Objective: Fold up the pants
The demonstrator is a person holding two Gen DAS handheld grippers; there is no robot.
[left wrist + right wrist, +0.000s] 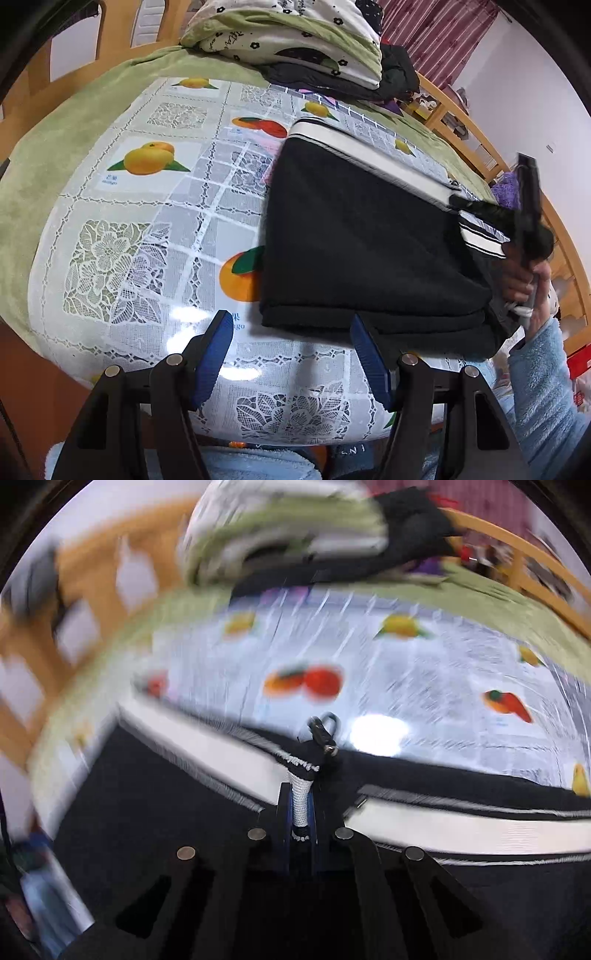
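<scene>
Pants (pixel 369 236) lie folded on the fruit-print tablecloth (pixel 155 236). Left gripper (pixel 291 354) hovers wide open, holding nothing, just before them; right gripper (pixel 302 812) pinches their striped waistband (pixel 461 823).

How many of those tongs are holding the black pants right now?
1. The right tongs pinch the white-striped edge of the black pants. The left tongs hang open over the tablecloth, beside the pants' near edge.

Black pants (pixel 362 236) with white side stripe, seemingly folded, on tablecloth.
</scene>
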